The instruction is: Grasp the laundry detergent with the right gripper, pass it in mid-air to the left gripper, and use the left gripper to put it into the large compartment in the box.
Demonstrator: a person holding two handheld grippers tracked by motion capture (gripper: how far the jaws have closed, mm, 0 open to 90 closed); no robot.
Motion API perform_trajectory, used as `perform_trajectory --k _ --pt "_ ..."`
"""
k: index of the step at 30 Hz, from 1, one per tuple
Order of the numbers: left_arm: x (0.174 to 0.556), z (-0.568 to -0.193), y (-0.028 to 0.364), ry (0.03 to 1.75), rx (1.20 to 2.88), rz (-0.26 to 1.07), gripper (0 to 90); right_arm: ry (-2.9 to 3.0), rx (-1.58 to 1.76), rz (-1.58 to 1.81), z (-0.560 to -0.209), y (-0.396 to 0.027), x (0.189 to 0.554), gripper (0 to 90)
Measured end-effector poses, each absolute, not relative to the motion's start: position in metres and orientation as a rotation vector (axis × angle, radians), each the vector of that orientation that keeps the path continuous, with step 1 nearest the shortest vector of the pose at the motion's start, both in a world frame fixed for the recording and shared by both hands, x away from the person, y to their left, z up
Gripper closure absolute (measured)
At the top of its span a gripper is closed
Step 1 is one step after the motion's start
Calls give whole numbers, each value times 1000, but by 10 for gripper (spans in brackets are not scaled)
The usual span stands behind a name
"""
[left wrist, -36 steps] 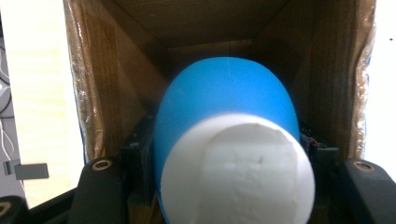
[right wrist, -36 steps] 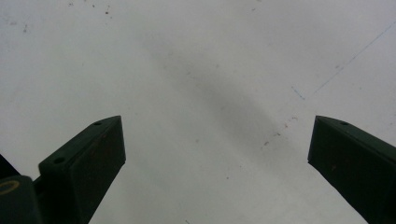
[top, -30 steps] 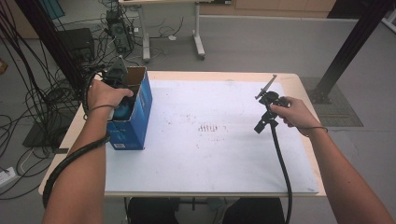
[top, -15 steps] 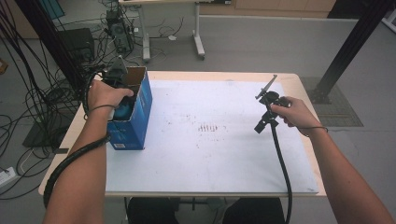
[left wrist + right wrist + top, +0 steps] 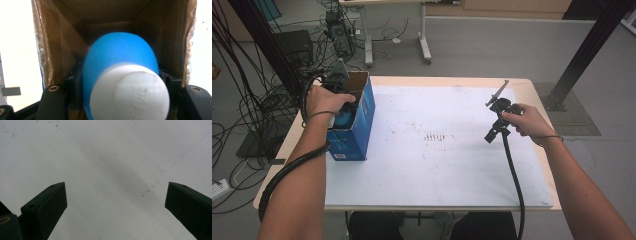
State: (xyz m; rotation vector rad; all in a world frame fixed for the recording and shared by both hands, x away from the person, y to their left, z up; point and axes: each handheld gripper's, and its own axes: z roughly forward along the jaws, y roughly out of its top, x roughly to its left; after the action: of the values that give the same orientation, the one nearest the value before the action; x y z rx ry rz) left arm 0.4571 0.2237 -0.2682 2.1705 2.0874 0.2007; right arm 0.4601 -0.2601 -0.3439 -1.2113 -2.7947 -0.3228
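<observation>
A blue cardboard box (image 5: pixel 358 131) stands open-topped near the table's left edge. In the left gripper view its brown inside walls (image 5: pixel 62 45) surround a blue rounded object with a white cap (image 5: pixel 120 57). My left gripper (image 5: pixel 121 77) reaches down into the box and is shut on this object, one black jaw pressing each side. In the high view the blue object (image 5: pixel 344 118) peeks out under the person's left hand. My right gripper (image 5: pixel 491 135) hovers at the table's right side, tilted down. Its jaws (image 5: pixel 116 205) stand wide open over the bare white sheet, with nothing between them.
A white sheet (image 5: pixel 437 165) with faint dark marks covers most of the wooden table (image 5: pixel 532 90). The right gripper's black cable (image 5: pixel 514 180) trails toward the front edge. Cables and equipment racks (image 5: pixel 337 30) crowd the floor beyond the table's left and far sides.
</observation>
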Motion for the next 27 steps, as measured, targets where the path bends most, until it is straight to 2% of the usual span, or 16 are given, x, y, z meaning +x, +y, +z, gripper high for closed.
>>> perform_trajectory --k 27 --pt "452 -244 220 2065 2192 177 320 -2796 -1209 -321 -342 -258 459 37"
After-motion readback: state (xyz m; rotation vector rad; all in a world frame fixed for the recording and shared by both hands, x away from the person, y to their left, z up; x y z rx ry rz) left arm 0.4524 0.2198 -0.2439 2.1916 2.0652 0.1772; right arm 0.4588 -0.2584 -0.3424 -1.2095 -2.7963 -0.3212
